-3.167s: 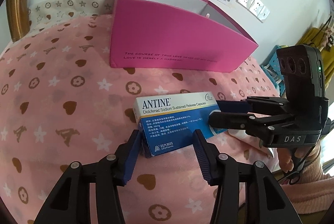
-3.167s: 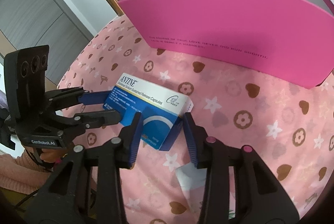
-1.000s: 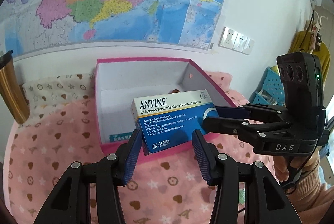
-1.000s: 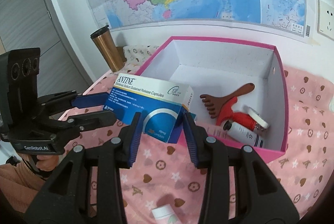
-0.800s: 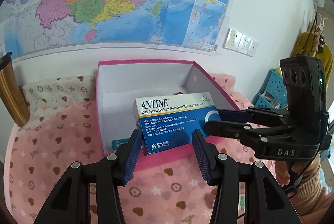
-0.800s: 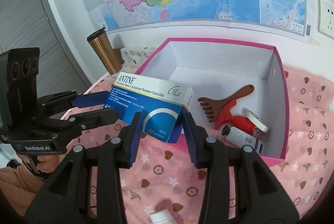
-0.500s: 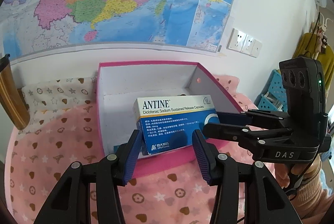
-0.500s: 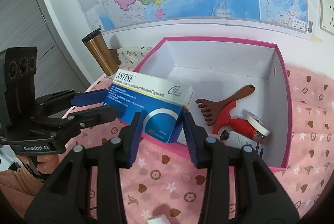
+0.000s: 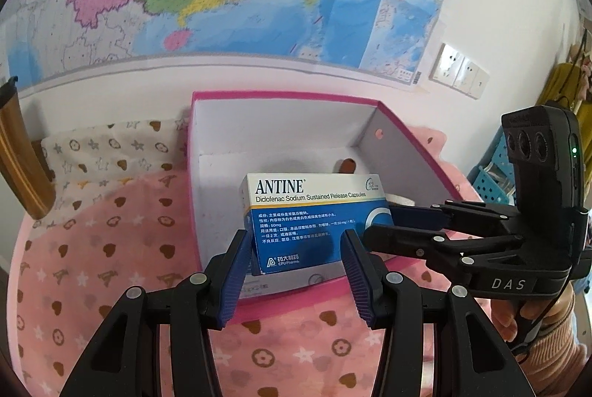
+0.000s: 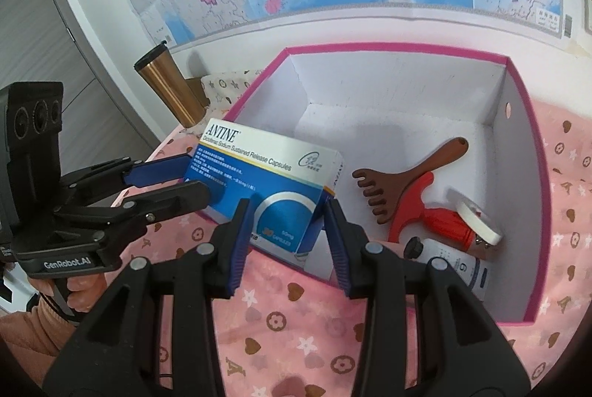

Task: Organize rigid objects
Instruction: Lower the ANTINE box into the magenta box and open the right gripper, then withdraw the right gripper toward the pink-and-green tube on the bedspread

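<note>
A blue and white ANTINE medicine box (image 9: 310, 208) hangs over the near left part of an open pink storage box (image 9: 281, 95) with a white inside. My left gripper (image 9: 296, 249) is shut on one end of the medicine box. My right gripper (image 10: 286, 212) is shut on the other end (image 10: 266, 175). Each gripper shows in the other's view, the right one (image 9: 384, 223) coming in from the right and the left one (image 10: 177, 182) from the left. The medicine box's lower edge sits about level with the pink rim (image 10: 407, 46).
Inside the pink box lie a brown wooden rake (image 10: 399, 175), a red-handled tool (image 10: 418, 204), a white tape roll (image 10: 477, 223) and a white tube (image 10: 455, 263). A gold flask (image 10: 170, 90) stands at the back left. A pink patterned cloth (image 9: 111, 249) covers the surface.
Both grippers lifted the medicine box off the cloth, then carried it forward and a little down over the pink box. The grips have not changed.
</note>
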Tool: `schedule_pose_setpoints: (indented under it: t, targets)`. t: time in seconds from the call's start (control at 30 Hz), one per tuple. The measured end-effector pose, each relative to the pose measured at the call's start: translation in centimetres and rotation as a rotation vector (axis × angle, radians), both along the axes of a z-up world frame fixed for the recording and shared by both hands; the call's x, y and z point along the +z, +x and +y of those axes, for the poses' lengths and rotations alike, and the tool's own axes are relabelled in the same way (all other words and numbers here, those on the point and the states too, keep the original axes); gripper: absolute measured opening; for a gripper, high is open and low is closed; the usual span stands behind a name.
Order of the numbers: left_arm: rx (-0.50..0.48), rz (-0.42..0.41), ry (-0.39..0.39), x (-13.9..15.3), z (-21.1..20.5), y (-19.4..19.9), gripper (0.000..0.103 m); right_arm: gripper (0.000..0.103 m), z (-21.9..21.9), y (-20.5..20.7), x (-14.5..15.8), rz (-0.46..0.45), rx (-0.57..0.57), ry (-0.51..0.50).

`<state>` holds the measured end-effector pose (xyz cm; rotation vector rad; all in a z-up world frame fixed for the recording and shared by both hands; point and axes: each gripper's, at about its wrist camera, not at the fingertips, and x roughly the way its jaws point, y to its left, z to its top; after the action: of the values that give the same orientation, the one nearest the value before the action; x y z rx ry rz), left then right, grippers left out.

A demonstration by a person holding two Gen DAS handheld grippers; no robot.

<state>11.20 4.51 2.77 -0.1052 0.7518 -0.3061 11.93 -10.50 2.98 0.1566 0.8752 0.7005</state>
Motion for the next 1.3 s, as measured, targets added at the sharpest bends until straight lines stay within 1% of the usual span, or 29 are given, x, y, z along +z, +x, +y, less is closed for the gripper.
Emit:
schedule_pose_setpoints:
  t: [0.27, 0.5, 0.7, 1.0, 1.07, 1.2, 1.3]
  targets:
    - [0.008, 0.027, 0.002, -0.8, 0.2, 0.7, 0.05, 0.043, 0.7, 1.1, -1.2, 0.043, 0.016, -0.016]
    - [0.019, 0.047, 0.006, -1.0, 0.3, 1.1, 0.05, 0.043, 0.9, 1.9, -2.3, 0.091, 0.03, -0.005]
    - [0.024, 0.039, 0.011, -0.9, 0.3, 1.1, 0.05, 0.043, 1.3, 2.3, -2.5, 0.106, 0.038, -0.004]
    - [0.023, -0.018, 0.044, -0.5, -0.1, -0.1, 0.053, 0.043, 0.5, 1.9, -2.3, 0.097, 0.03, 0.018]
    - [0.018, -0.034, 0.048, -0.3, -0.3, -0.5, 0.054, 0.043, 0.3, 1.4, -2.0, 0.084, 0.028, 0.021]
    - [0.003, -0.077, 0.059, 0.2, -1.0, -1.8, 0.061, 0.043, -0.3, 0.5, -1.3, 0.058, 0.023, 0.03]
    - [-0.015, -0.096, 0.061, 0.4, -1.6, -2.9, 0.061, 0.043, -1.0, -0.6, -0.6, 0.027, 0.019, 0.039]
